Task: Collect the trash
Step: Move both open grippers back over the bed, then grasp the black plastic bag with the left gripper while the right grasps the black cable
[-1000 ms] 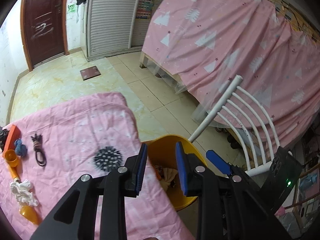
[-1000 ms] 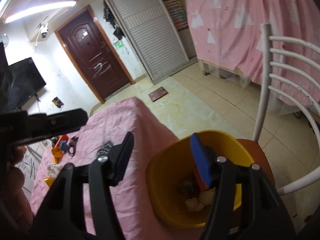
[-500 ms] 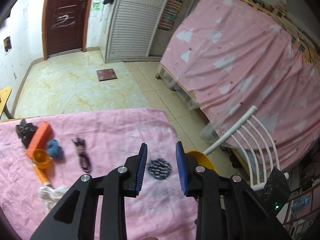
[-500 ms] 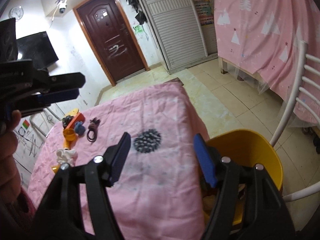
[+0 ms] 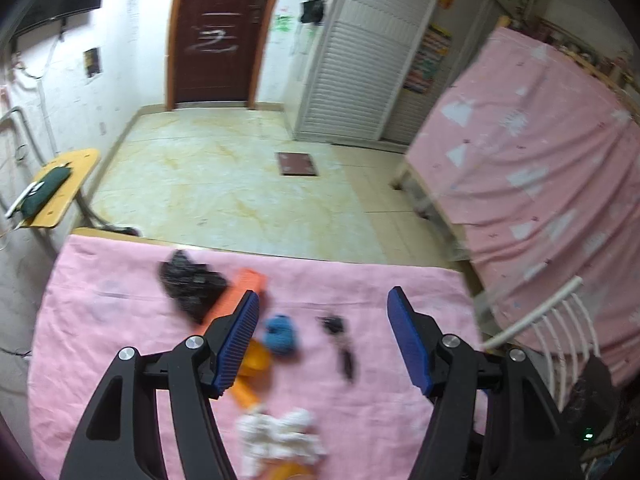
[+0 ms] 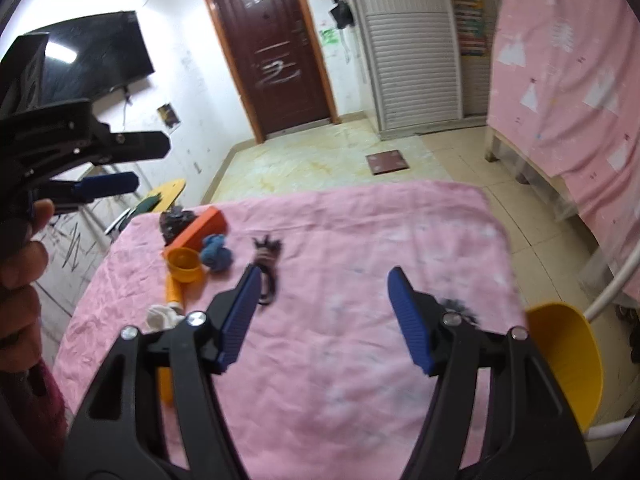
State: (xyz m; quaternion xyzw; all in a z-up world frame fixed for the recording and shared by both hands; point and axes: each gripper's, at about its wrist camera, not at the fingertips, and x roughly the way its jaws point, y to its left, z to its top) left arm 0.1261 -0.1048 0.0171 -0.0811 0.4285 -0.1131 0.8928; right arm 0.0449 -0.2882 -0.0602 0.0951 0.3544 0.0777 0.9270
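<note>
Trash lies on a pink-covered table (image 5: 120,320) (image 6: 360,240): a black crumpled wrapper (image 5: 190,282) (image 6: 173,220), an orange box (image 5: 244,292) (image 6: 202,226), a blue ball of yarn (image 5: 280,336) (image 6: 216,256), an orange cup (image 6: 184,266), a dark cord (image 5: 340,344) (image 6: 268,268), a white crumpled tissue (image 5: 280,440) (image 6: 162,316) and a black spiky clump (image 6: 460,308). A yellow bin (image 6: 564,360) stands at the table's right end. My left gripper (image 5: 322,340) is open and empty above the blue yarn and cord. My right gripper (image 6: 322,316) is open and empty above the table's middle.
A white slatted chair (image 5: 560,320) stands to the right by the bin. A pink-draped bed (image 5: 540,160) is at the right. A small yellow side table (image 5: 56,188) stands at the left. Tiled floor, a brown door (image 6: 272,52) and a wardrobe lie beyond.
Both grippers swung left, away from the yellow bin and over the table. My left gripper's jaws opened wide. The trash pile now sits under the left gripper.
</note>
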